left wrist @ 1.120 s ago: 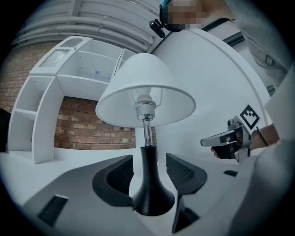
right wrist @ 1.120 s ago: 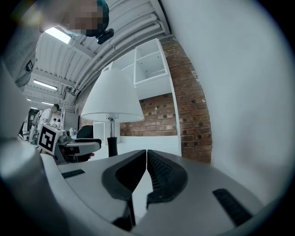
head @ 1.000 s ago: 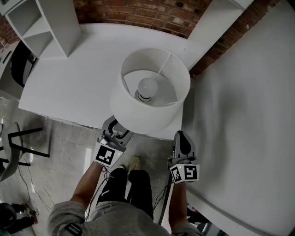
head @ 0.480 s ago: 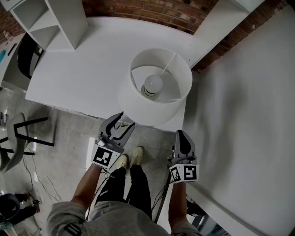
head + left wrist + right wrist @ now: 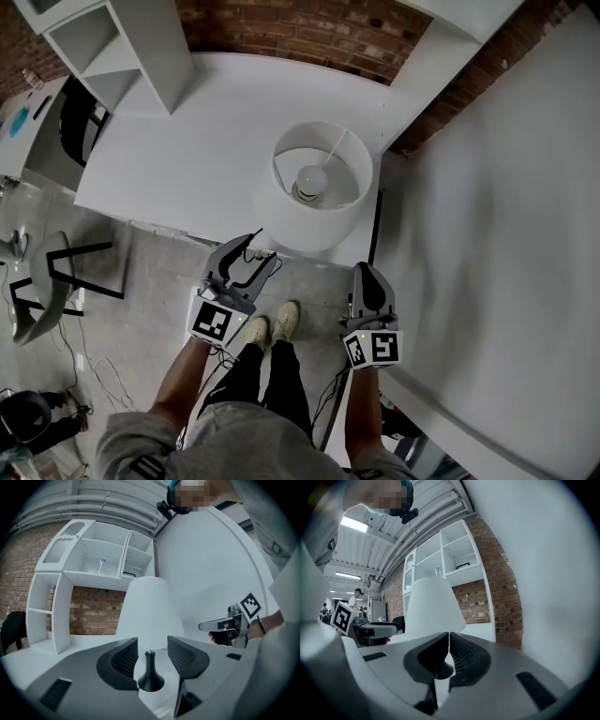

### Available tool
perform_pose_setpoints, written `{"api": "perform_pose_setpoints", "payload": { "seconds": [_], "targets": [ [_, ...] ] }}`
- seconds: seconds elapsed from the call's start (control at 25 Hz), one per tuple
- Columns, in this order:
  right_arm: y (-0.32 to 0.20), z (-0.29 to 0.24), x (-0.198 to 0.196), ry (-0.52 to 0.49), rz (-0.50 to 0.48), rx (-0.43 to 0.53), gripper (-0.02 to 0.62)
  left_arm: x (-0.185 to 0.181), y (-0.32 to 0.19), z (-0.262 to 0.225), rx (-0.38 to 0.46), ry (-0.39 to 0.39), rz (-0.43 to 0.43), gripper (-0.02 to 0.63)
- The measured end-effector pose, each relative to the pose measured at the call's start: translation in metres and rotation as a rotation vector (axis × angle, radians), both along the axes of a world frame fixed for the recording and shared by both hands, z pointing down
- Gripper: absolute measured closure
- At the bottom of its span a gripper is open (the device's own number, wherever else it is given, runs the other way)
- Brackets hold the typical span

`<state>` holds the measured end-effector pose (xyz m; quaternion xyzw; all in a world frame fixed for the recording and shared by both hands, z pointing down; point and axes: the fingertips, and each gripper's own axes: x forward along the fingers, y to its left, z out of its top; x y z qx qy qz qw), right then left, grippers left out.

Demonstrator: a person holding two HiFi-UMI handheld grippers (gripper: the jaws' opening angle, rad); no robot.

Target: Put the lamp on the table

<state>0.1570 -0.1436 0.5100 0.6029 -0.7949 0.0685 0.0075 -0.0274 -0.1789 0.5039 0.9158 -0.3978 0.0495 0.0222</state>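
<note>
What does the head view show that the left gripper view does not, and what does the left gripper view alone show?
Head view only: the bulb inside the shade, the person's shoes and the concrete floor. Left gripper view only: the lamp's black base. Both: the white lampshade, shelf unit, brick wall and right gripper.
</note>
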Motion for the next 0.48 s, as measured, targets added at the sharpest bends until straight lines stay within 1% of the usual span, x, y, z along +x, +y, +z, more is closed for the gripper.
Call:
{"api": "perform_pose_setpoints", "payload": {
  "seconds": [0.12,0.28,0.48],
  "targets": [
    [0.0,-0.018,-0.001,-0.01,0.007,0.009,0.571,0.0,0.003,-0.021,0.013,-0.001,-0.007,0.422],
    [0.004,-0.038,-0.004,-0.011,0.003,0.006,0.571,-0.002,0.007,-0.05,0.026,-0.009,-0.015,0.428],
    [0.013,-0.064,-0.013,-0.002,-0.016,0.009,0.571,-0.01,0.009,-0.084,0.036,0.007,-0.049,0.451]
  ]
}}
